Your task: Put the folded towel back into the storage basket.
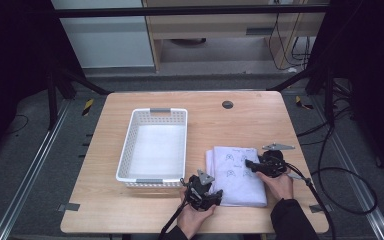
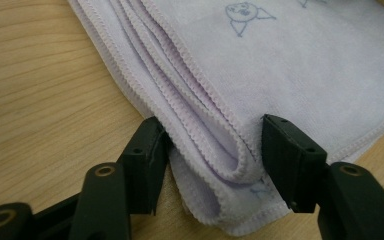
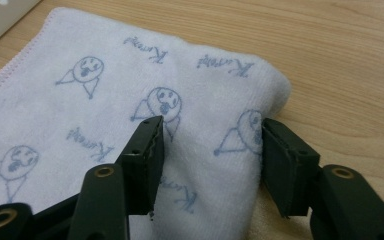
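Folded towel [image 1: 237,175] sits on the table's [image 1: 130,210] near-right part, just beside the white basket [image 1: 155,145]. Left gripper [image 2: 212,150] pinching its layered corner, right gripper [image 3: 210,145] clamped on the folded edge, both w/ cloth bunched btw pads.

Pale lilac towel [image 1: 237,175] with blue doodle faces, white basket [image 1: 152,150], black tongs [image 2: 215,165]

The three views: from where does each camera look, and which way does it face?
High view: above the person's side, facing forward and down on the table, basket and towel; forearms and both hands show.
Left gripper view: rides the left gripper, looking along its jaws at the towel's folded corner.
Right gripper view: rides the right gripper, facing the towel's printed top.
Shared: the towel lies between each gripper's jaws.
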Available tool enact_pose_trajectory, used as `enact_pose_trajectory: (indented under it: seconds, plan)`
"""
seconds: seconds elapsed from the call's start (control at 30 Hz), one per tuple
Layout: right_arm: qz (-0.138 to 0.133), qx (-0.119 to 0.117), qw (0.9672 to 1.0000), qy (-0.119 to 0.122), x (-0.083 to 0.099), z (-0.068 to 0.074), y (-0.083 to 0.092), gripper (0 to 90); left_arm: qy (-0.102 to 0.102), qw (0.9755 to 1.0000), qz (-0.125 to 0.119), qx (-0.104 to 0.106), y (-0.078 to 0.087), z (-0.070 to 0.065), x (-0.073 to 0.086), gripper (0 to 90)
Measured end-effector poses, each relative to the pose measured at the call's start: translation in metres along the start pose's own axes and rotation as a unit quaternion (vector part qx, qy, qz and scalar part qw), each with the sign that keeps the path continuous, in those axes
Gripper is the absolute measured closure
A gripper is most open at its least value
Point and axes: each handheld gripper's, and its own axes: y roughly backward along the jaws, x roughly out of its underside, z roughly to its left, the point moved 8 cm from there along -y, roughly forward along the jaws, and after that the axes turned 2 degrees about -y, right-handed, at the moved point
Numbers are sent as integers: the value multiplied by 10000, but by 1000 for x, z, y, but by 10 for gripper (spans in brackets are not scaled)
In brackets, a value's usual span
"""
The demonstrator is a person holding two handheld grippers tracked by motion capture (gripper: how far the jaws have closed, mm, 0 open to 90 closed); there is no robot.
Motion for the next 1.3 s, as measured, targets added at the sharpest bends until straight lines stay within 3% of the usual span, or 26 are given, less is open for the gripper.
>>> enact_pose_trajectory:
  seconds: [0.2, 0.4, 0.6, 0.8, 1.1, 1.3]
  plan:
    - [23, -88, 9999, -44, 0, 2, 1, 541, 123, 9995, -56, 274, 0, -2, 0, 579]
    - [-30, -116, 9999, 31, 0, 4, 1, 631, 252, 9987, -167, 415, 0, -4, 0, 670]
    - [-106, -117, 9999, -21, -3, 6, 5, 724, 16, 9992, -281, 283, 3, -4, -3, 718]
    - [-193, -90, 9998, 42, -8, 10, 12, 740, -46, 9987, -392, 311, 8, -3, -7, 728]
    - [-617, -110, 9978, 192, -27, 20, 34, 740, -223, 9981, -538, 199, 24, -3, -17, 730]
    - [-814, -86, 9963, 265, -34, 24, 43, 739, -354, 9969, -668, 234, 35, -4, -26, 730]
